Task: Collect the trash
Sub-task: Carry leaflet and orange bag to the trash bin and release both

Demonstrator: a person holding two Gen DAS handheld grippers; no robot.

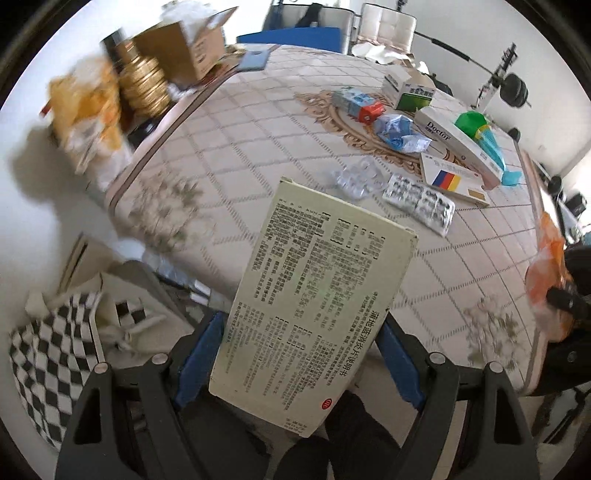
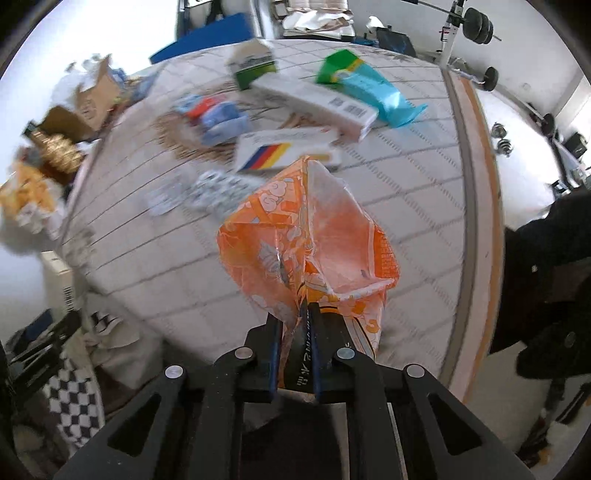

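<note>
My left gripper (image 1: 301,350) is shut on a pale yellow-green medicine box (image 1: 314,295) printed with black text, held above the near edge of the table. My right gripper (image 2: 295,332) is shut on an orange and clear plastic wrapper (image 2: 314,240), which also shows at the right edge of the left wrist view (image 1: 546,266). On the table lie more trash: blister packs (image 1: 417,201), a clear blister tray (image 1: 356,179), a box with a striped flag mark (image 1: 448,181), a white "Doctor" box (image 1: 458,142), crumpled blue wrappers (image 1: 400,131) and a teal pouch (image 1: 491,147).
The table has a cream quilted cloth (image 1: 258,147). A cardboard box (image 1: 184,48), a gold stack (image 1: 144,85) and a yellow bag (image 1: 88,110) stand at its far left. A checkered bag (image 1: 48,362) sits on the floor at lower left. Gym weights (image 2: 476,26) stand at the back right.
</note>
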